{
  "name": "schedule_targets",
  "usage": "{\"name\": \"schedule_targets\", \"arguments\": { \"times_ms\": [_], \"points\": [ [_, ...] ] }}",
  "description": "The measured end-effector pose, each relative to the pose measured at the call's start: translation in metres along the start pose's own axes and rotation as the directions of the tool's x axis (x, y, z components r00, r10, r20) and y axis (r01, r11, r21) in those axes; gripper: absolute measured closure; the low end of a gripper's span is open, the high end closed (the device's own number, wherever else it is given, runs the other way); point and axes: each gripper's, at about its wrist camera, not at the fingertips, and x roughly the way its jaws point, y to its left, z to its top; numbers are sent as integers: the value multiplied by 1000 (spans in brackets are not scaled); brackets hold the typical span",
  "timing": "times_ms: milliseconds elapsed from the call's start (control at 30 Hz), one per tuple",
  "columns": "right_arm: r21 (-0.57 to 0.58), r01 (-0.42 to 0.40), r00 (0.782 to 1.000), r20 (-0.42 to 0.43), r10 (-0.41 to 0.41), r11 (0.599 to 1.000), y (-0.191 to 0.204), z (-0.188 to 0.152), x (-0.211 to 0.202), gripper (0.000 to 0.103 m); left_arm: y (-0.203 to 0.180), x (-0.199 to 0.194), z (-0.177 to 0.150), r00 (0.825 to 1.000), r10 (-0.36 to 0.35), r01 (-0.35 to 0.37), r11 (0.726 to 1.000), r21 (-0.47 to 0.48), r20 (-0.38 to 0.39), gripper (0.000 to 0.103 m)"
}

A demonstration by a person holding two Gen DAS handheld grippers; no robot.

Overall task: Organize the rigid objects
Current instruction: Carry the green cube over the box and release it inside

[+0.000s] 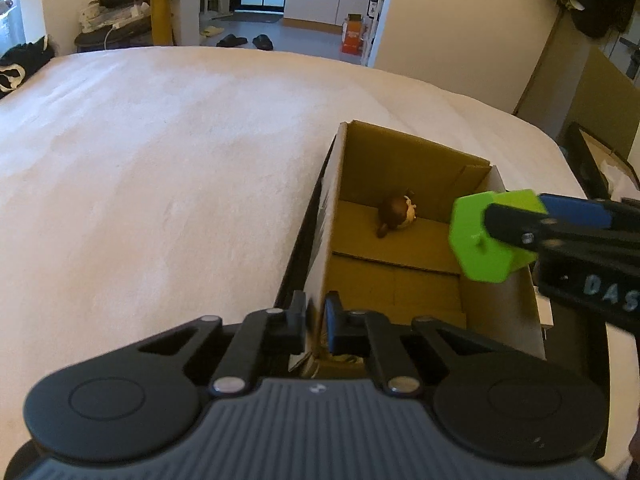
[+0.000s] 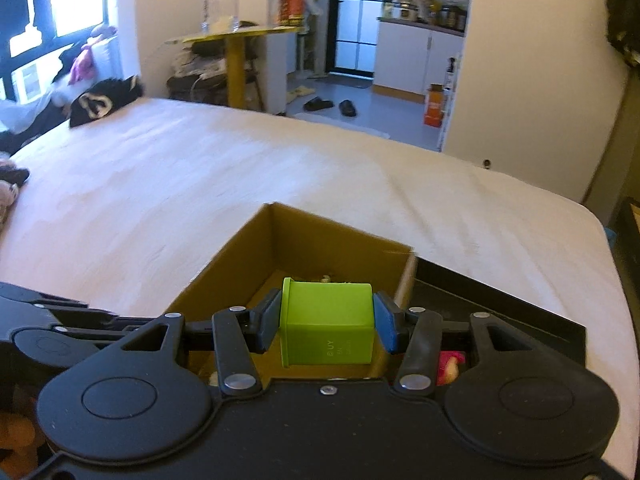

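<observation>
Left gripper pinches the cardboard box wall; right gripper clamps a green block marked "UY".

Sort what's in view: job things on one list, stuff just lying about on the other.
Job:
cardboard box
green block, in the right gripper
left gripper, shut on the box wall
brown figure in the box

Lying about:
slippers
yellow table
orange can
bed
</observation>
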Motion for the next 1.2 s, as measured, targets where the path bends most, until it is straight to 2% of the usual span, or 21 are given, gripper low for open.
{"name": "schedule_targets", "arguments": {
  "times_ms": [467, 633, 700, 800, 1033, 1100, 1200],
  "points": [
    [-83, -86, 996, -17, 84, 993, 28, 10, 8, 55, 9, 0, 0, 1000, -23, 23, 999, -40, 1, 94],
    [-52, -116, 993, 19, 117, 992, 25, 12, 10, 54, 9, 1, 0, 1000, -21, 21, 999, -44, 2, 94],
    [-35, -104, 994, 15, 104, 994, 23, 12, 11, 48, 9, 1, -1, 1000, -20, 20, 999, -45, 2, 94],
    [-14, -104, 994, 22, 104, 994, 19, 11, 9, 48, 9, 0, -1, 1000, -21, 21, 999, -41, 2, 94],
    [47, -106, 993, 49, 104, 993, 0, 3, -15, 46, 7, -1, -1, 1000, -12, 12, 1000, -22, -6, 94],
    [52, -99, 993, 64, 96, 994, -6, 1, -24, 41, 7, -1, 1, 1000, -11, 11, 1000, -15, -12, 94],
    [85, -83, 993, 88, 75, 993, -18, -3, -37, 40, 5, -1, 3, 1000, 2, -2, 1000, -15, -9, 94]
  ]
}}
